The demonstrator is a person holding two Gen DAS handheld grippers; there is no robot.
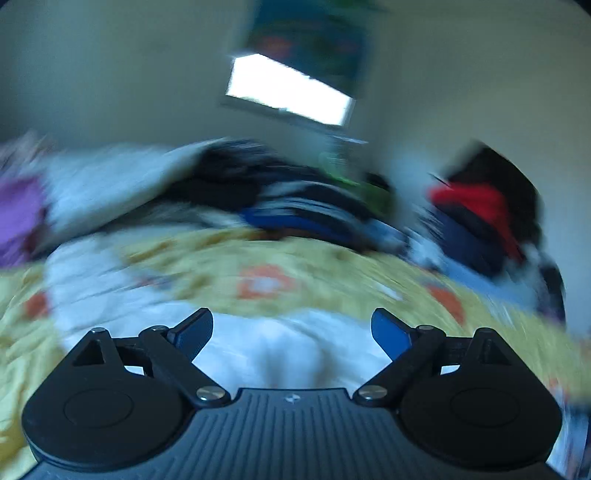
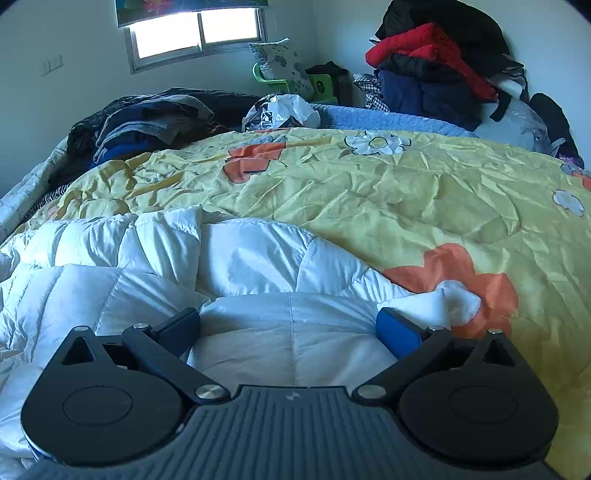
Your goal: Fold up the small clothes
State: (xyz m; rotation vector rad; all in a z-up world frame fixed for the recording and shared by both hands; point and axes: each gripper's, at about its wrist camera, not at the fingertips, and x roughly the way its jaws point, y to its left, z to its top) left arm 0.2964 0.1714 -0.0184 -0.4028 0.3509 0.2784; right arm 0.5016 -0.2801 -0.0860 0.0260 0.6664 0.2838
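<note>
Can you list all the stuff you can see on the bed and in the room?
White padded garment: one, white, near side of the bed, right under both tools.
Quilt: one, yellow with orange and white flowers, spread over the bed.
Dark clothes heap: one pile, grey, black and blue, far left of the bed.
Tall clothes pile: one, red, black and navy, far right corner.
Plastic bag: one, white and clear, far edge of the quilt.
Blue blanket: one, beyond the quilt.
Pillow: one, grey patterned, under the window.
Window: one, bright, back wall.
Left tool: one, black with blue pads, open, view blurred.
Right tool: one, same colours, open, nothing gripped.
</note>
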